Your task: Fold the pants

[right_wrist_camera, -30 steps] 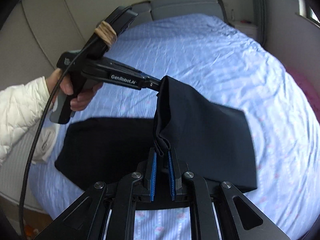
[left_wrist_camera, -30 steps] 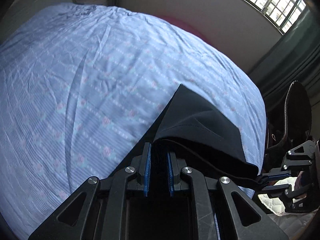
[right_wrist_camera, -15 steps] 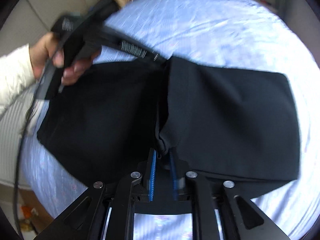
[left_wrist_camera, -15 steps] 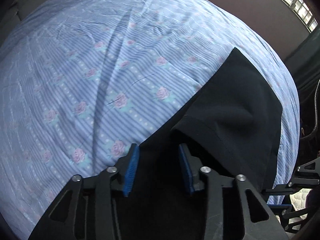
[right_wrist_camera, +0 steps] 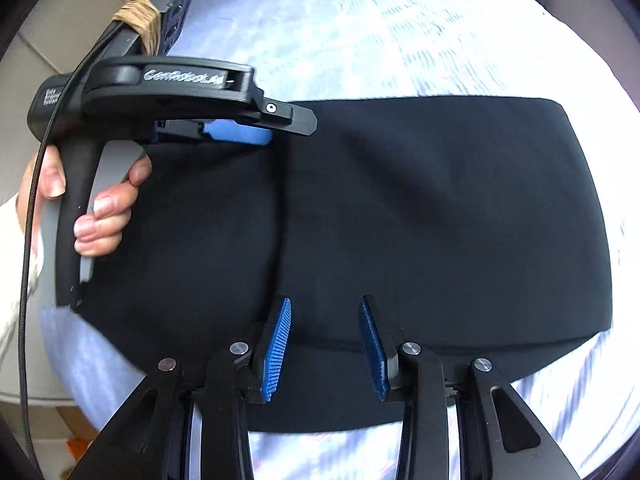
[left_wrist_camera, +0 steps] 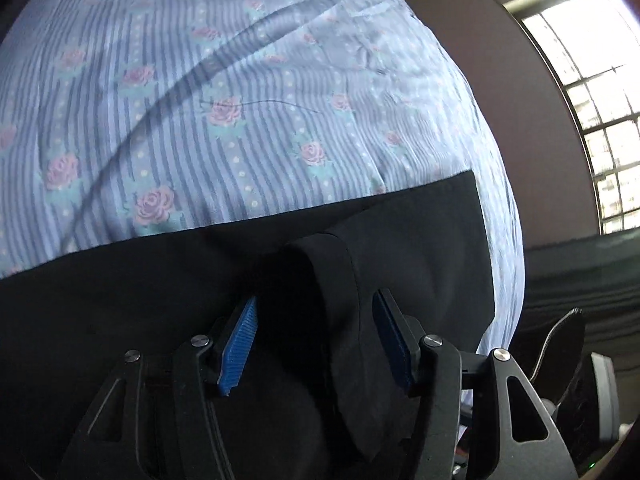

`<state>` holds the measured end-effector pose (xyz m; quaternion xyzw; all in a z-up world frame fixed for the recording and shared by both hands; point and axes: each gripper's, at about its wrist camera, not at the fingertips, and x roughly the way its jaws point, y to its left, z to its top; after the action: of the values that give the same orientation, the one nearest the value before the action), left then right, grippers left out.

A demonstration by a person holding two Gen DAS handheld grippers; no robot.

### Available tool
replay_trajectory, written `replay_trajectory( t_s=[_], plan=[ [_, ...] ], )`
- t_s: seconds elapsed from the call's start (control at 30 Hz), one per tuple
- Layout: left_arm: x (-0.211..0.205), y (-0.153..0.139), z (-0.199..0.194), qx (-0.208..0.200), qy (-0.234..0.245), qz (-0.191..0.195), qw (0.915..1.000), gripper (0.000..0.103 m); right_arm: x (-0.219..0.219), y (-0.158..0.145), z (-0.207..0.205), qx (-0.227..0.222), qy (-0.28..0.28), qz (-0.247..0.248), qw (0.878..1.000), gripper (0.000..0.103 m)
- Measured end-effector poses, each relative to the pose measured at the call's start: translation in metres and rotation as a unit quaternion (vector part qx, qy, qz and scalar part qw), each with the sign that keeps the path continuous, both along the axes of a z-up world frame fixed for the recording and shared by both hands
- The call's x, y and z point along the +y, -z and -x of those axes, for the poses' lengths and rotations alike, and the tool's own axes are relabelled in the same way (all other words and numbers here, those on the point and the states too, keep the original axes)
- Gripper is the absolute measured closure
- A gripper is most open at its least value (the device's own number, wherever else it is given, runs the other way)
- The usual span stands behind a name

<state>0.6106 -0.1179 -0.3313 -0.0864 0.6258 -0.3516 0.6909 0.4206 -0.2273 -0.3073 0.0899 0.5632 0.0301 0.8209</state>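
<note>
The black pants (right_wrist_camera: 420,216) lie folded flat on the blue floral bed sheet (left_wrist_camera: 240,120). They also show in the left wrist view (left_wrist_camera: 420,240), with a hemmed fold edge between my jaws. My left gripper (left_wrist_camera: 316,312) is open just above the cloth. It also shows in the right wrist view (right_wrist_camera: 280,128), held by a hand at the pants' far left edge. My right gripper (right_wrist_camera: 324,312) is open over the pants' near edge, holding nothing.
The bed sheet (right_wrist_camera: 360,32) stretches beyond the pants. A wall and a barred window (left_wrist_camera: 600,120) stand past the bed's right side. A dark curtain (left_wrist_camera: 580,272) hangs below the window. A cable (right_wrist_camera: 32,240) trails from the left gripper.
Both grippers lowered the lifted pants edge onto the lower layer and opened. The cloth now lies flat, folded over.
</note>
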Motion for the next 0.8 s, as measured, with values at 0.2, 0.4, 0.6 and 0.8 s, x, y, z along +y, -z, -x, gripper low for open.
replay_trajectory(
  t_s=[0.2, 0.4, 0.6, 0.8],
  plan=[
    [0.015, 0.004, -0.008, 0.03, -0.091, 0.055, 0.9939, 0.084, -0.005, 0.032, -0.013, 0.036, 0.007, -0.007, 0.999, 0.066],
    [0.019, -0.016, 0.003, -0.042, -0.067, 0.015, 0.9967, 0.088, 0.005, 0.033, -0.019, 0.035, -0.019, -0.017, 0.999, 0.066],
    [0.019, -0.021, -0.001, -0.06, -0.076, -0.061, 0.9935, 0.069, 0.008, 0.027, -0.025, 0.046, -0.031, -0.008, 0.998, 0.066],
    [0.072, -0.096, 0.049, -0.132, -0.132, -0.071, 0.9798, 0.056, -0.001, -0.023, -0.001, 0.032, -0.054, -0.057, 0.996, 0.059]
  ],
)
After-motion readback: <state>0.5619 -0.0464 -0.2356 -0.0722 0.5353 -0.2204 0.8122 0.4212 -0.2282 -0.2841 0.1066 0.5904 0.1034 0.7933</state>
